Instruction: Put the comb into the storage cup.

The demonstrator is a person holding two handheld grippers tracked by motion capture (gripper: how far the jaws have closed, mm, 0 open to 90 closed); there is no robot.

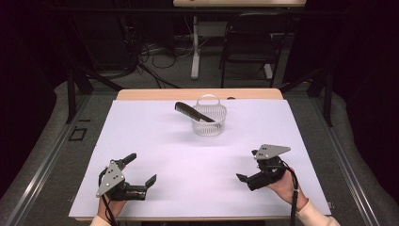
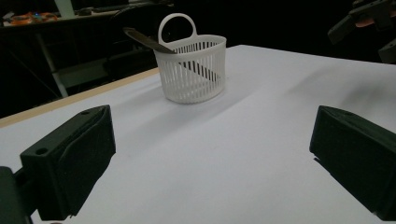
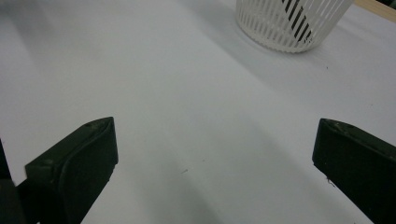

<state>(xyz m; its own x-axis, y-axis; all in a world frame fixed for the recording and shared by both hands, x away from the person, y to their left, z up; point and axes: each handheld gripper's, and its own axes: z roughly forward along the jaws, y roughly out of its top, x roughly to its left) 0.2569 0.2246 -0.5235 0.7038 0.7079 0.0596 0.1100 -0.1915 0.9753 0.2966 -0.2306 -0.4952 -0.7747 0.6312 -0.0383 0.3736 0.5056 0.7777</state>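
I hold both grippers, left [image 1: 141,170] and right [image 1: 248,165], low with jaws wide and empty, while the comb [image 1: 194,112] leans in the basket [image 1: 209,123] at twelve o'clock, so next I'd likely reach forward for it.

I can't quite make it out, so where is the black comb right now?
In the high view the comb stands slanted in the white basket near the table's far edge, its free end sticking out over the rim to the left.
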